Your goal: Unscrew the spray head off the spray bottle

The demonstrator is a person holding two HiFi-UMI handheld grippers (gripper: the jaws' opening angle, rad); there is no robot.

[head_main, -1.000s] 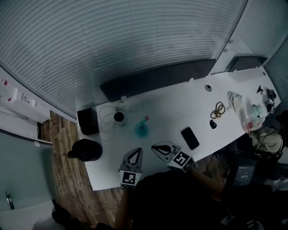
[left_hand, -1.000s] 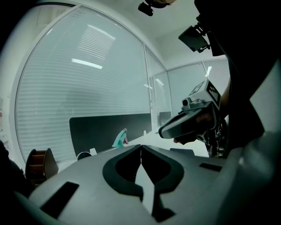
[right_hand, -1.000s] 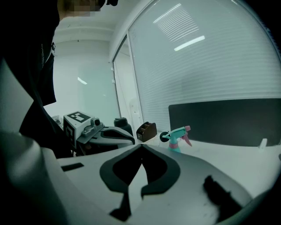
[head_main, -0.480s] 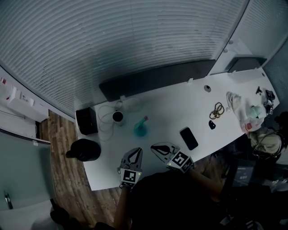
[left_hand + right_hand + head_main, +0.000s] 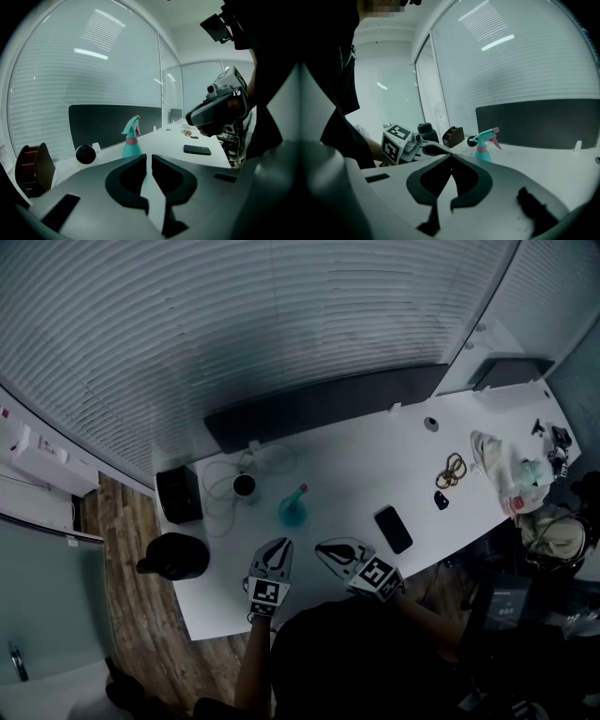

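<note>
A teal spray bottle (image 5: 293, 509) with a pink collar and a teal spray head stands upright on the white table (image 5: 356, 474), a little beyond both grippers. It also shows in the left gripper view as the bottle (image 5: 132, 140) and in the right gripper view as the bottle (image 5: 486, 145). My left gripper (image 5: 280, 547) sits near the table's front edge with its tips pointing at the bottle, shut and empty; its jaws (image 5: 149, 157) nearly touch. My right gripper (image 5: 323, 547) lies beside it to the right, shut with nothing in it (image 5: 451, 157).
A black phone (image 5: 395, 528) lies right of the bottle. A black cup (image 5: 244, 485), a white cable (image 5: 223, 493) and a black box (image 5: 178, 493) are at the left. Keys (image 5: 454, 468) and a white bag (image 5: 506, 476) lie far right. A dark panel (image 5: 328, 404) lines the back edge.
My left gripper has moved a little forward, toward the bottle. The right gripper and the bottle have stayed in place.
</note>
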